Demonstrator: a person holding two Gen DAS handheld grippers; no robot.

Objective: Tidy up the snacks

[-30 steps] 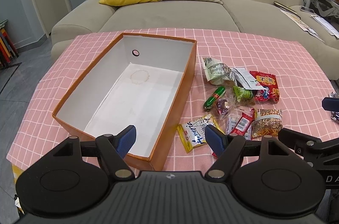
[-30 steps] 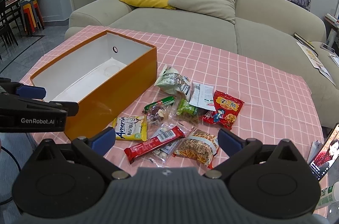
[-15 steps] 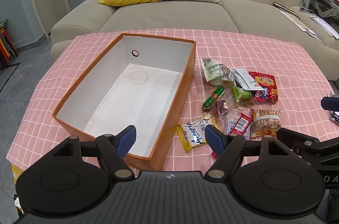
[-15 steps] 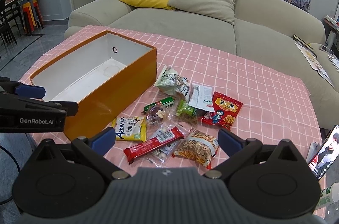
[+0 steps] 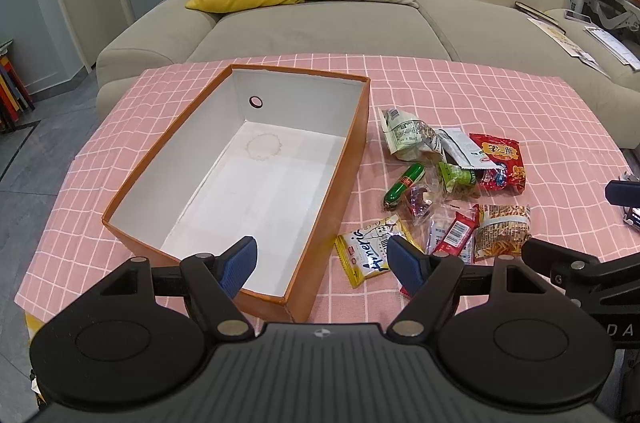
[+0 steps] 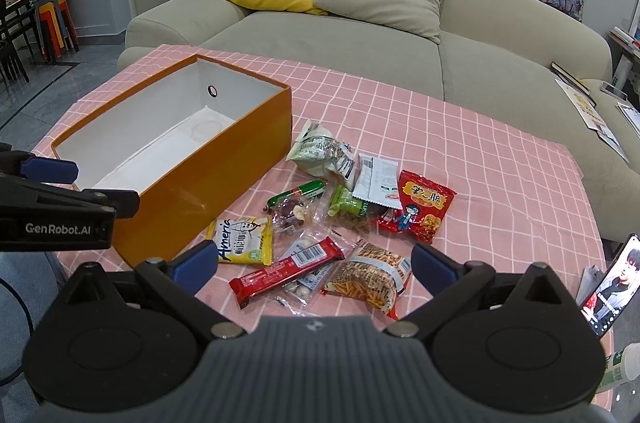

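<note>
Left gripper (image 5: 322, 259) held over orange box (image 5: 344, 183) near corner, jaws spread, empty. Right gripper (image 6: 316, 265) over snack pile (image 6: 344, 215) beside box, jaws spread. Lower packets partly hidden.

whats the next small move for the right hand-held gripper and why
Probably lower the right hand-held gripper onto the red bar and close. Its jaws are open and empty, the bar lies nearest between them on top of the pile, and the orange box beside it holds nothing yet.
</note>
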